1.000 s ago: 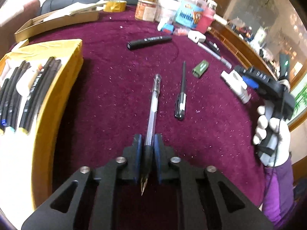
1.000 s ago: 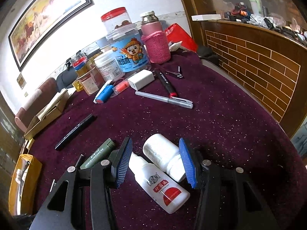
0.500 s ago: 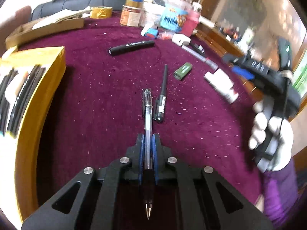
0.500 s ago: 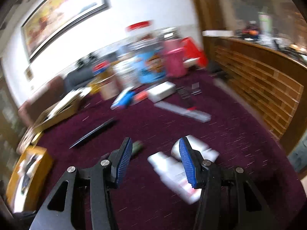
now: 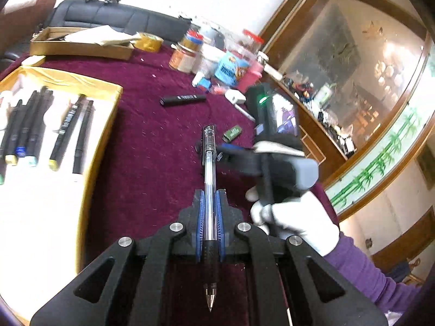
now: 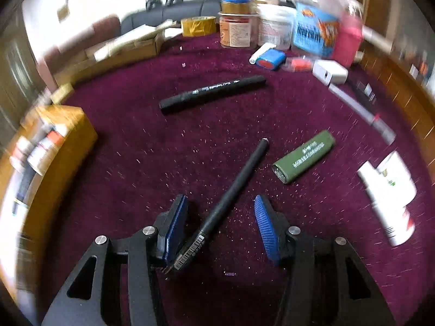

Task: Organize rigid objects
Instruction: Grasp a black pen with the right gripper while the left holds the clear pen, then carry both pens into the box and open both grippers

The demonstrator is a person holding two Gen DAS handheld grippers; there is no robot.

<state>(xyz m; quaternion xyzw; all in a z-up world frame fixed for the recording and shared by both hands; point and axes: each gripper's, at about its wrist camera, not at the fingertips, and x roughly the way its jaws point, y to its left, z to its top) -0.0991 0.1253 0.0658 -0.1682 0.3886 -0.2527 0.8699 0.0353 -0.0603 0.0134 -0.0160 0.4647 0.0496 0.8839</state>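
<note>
Jaws of the left gripper (image 5: 209, 217) are clamped on a clear pen (image 5: 209, 179), held above the maroon tabletop (image 5: 152, 146), tip pointing back toward the camera. Jaws of the right gripper (image 6: 220, 225) stand wide apart, straddling a black pen (image 6: 233, 187) lying on the cloth. A green lighter (image 6: 304, 156) lies just beside it; a yellow box (image 5: 103, 135) of markers sits left.

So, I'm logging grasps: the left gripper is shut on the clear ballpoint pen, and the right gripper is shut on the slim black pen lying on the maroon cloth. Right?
Not quite. The right gripper is open: in the right wrist view its jaws stand apart around the slim black pen, which lies on the maroon cloth. The left gripper is shut on the clear ballpoint pen.
</note>
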